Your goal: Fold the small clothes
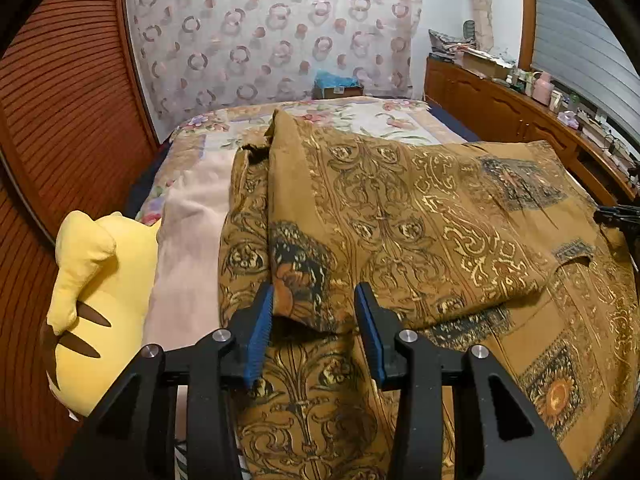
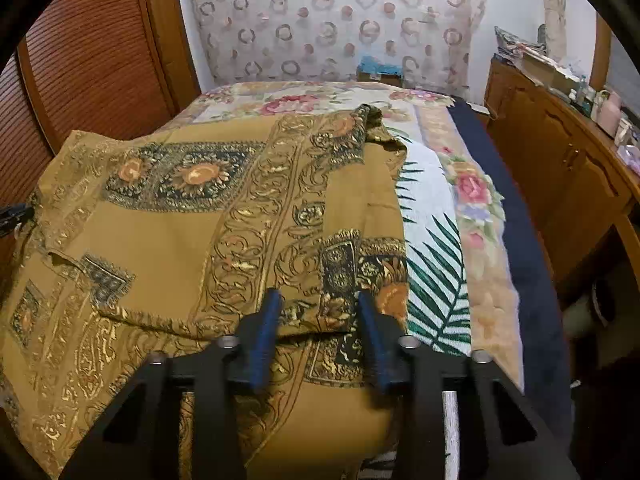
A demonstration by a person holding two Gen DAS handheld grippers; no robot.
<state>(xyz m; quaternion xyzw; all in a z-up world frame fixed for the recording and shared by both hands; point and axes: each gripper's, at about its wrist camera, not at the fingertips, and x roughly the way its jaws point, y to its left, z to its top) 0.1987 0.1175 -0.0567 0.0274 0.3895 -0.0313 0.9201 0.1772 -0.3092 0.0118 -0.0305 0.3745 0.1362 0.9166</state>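
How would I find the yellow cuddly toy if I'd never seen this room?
Look at the bed, then its side by the slatted wooden doors. The yellow plush toy sits beside a pale pink cloth; nothing else is bright yellow with brown stripes.

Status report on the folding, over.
Left gripper and right gripper open, straddling folded edge of brown patterned garment. Yellow plush toy alongside, not blocking.

Mustard-brown garment (image 1: pixel 420 216) with gold scrollwork and dark floral panels, spread across bed, top layer folded over toward 6 o'clock, collar bunched at 12 o'clock.
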